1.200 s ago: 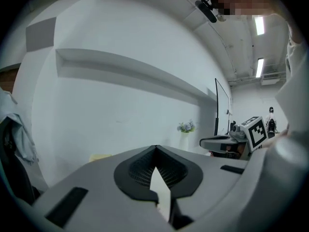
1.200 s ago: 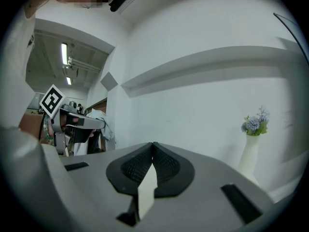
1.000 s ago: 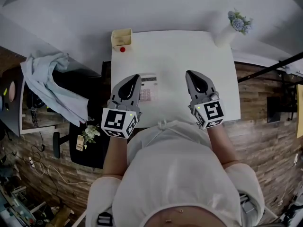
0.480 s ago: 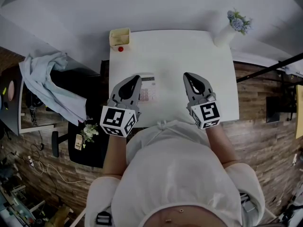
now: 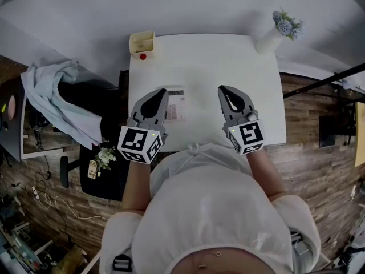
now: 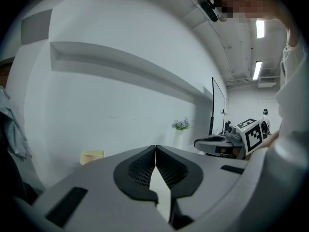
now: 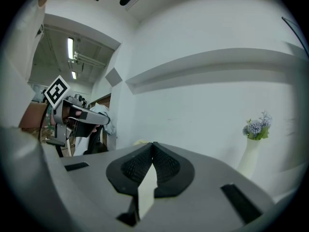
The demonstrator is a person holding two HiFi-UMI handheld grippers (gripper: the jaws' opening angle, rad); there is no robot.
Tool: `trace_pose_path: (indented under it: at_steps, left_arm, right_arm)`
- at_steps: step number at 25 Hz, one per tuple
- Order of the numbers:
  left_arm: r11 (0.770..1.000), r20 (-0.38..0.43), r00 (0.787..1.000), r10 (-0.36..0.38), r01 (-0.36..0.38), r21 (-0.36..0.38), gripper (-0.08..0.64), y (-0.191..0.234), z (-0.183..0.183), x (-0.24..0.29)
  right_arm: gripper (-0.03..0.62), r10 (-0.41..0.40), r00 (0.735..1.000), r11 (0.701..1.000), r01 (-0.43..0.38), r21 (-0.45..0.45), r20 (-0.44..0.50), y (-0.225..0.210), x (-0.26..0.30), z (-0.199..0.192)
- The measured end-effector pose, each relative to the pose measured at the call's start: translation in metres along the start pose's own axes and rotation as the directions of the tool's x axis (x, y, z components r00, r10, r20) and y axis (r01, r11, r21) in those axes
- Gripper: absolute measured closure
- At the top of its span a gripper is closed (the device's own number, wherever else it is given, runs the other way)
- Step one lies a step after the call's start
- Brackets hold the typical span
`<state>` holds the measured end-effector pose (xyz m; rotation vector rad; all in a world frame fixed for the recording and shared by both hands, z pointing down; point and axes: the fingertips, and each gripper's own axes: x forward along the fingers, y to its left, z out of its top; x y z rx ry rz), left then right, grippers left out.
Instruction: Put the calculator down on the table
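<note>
A white calculator (image 5: 177, 107) with pinkish keys lies flat on the white table (image 5: 205, 61), near its front edge. My left gripper (image 5: 162, 92) hovers just left of it and hides its left edge. Its jaws are shut with nothing between them, as the left gripper view (image 6: 155, 148) shows. My right gripper (image 5: 221, 88) hangs over bare tabletop to the calculator's right, apart from it. Its jaws also meet at the tip (image 7: 153, 144) and hold nothing. Both grippers point toward the back wall.
A yellow box (image 5: 142, 41) with a small red object (image 5: 142, 56) in front of it stands at the table's back left corner. A white vase of flowers (image 5: 275, 34) stands at the back right. A dark chair draped with pale cloth (image 5: 57, 99) is left of the table.
</note>
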<state>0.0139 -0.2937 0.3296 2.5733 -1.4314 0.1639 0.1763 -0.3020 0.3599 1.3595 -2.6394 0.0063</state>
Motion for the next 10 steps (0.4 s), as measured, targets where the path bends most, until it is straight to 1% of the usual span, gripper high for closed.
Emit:
trace_pose_path:
  at_steps: [10]
  left_arm:
    - [1.000,0.004,1.000,0.004,-0.004,0.004,0.540,-0.0058,0.0006,0.0020]
  right_arm:
    - [0.589,0.008,1.000,1.000,-0.008,0.006,0.013,0.0001,-0.0046,0.0004]
